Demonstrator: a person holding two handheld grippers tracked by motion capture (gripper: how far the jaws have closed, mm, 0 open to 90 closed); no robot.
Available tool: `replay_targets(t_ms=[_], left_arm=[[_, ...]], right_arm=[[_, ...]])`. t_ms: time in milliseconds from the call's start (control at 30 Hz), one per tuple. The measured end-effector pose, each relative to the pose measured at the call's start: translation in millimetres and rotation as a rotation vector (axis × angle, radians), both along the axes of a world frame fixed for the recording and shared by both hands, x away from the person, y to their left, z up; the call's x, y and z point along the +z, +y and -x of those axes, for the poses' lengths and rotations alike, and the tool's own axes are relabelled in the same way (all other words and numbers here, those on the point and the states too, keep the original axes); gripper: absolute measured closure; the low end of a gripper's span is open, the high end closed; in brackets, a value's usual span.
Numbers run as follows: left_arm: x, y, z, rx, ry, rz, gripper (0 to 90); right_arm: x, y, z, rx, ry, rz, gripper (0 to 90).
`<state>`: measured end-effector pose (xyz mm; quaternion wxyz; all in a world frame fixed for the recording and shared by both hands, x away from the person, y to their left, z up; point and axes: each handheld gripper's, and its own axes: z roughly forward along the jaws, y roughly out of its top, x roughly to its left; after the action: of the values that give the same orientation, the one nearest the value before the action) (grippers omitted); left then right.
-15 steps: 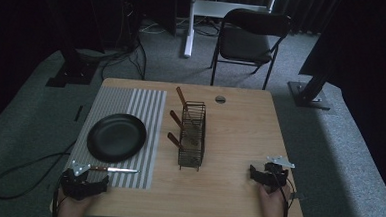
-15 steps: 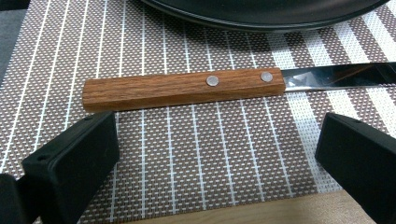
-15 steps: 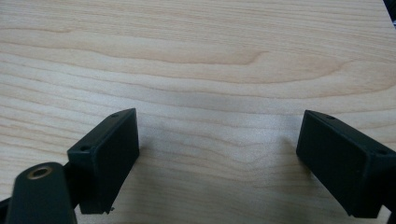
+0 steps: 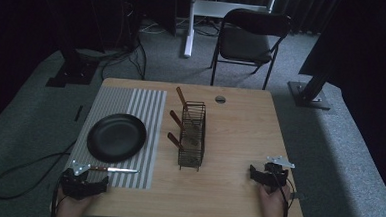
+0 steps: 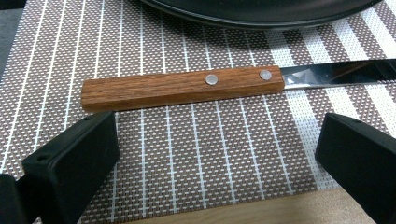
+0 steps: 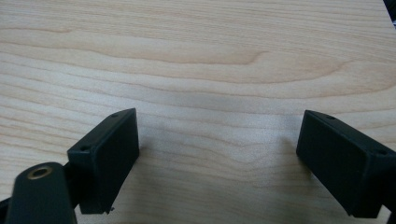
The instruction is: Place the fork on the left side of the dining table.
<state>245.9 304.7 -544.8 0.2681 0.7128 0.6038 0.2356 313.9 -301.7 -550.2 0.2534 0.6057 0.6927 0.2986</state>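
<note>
Knife: a table knife (image 5: 224,84) lying flat on the placemat, just beyond the left tool, crosswise to its jaws and clear of them
Handle: a straight rectangular bar of reddish-brown wood with visible grain and squared ends, two small round metal rivets set near the blade end
Blade: bright polished steel, mirror-like, running out of the left gripper view to the right; in the high view (image 4: 113,169) it points toward the bench's middle
Left tool: (image 5: 217,158) jaws spread wide, nothing between them, matte black blocky pads with rounded corners, low over the mat just short of the handle
Placemat: (image 5: 154,154) woven mesh, brown-grey with thin white stripes, its near edge meeting the wooden bench
Plate: (image 4: 117,137) round, dark, matte, shallow rim, on the mat just beyond the knife
Rack: a tall dark wire basket (image 4: 192,136) near the bench's middle, just beside the mat's right edge, with three brown wooden handles (image 4: 175,140) slanting out of its left side
Right tool: (image 6: 217,158) jaws spread, empty, resting low over bare wood at the bench's near right, well apart from the knife
Bench: (image 4: 240,131) pale wood, flowing grain, smooth, rounded corners
</note>
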Motion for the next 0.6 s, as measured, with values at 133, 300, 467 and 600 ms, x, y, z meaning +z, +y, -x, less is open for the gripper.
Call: replay_targets(t_ms=[133, 300, 467, 600], left_arm=[[0.5, 1.6, 0.3, -0.015, 0.001, 0.002, 0.5], [1.7, 4.1, 1.7, -0.020, 0.001, 0.002, 3.2], [5.9, 6.2, 5.5, -0.017, -0.007, 0.024, 3.2], [10.3, 1.0, 7.7, -0.041, -0.012, 0.024, 3.2]], right_arm=[[0.0, 0.0, 0.0, 0.000, 0.000, 0.000, 12.7], [0.0, 0.0, 0.0, 0.000, 0.000, 0.000, 12.8], [0.0, 0.0, 0.0, -0.001, 0.000, 0.000, 12.7], [0.0, 0.0, 0.0, -0.001, 0.000, 0.000, 12.7]])
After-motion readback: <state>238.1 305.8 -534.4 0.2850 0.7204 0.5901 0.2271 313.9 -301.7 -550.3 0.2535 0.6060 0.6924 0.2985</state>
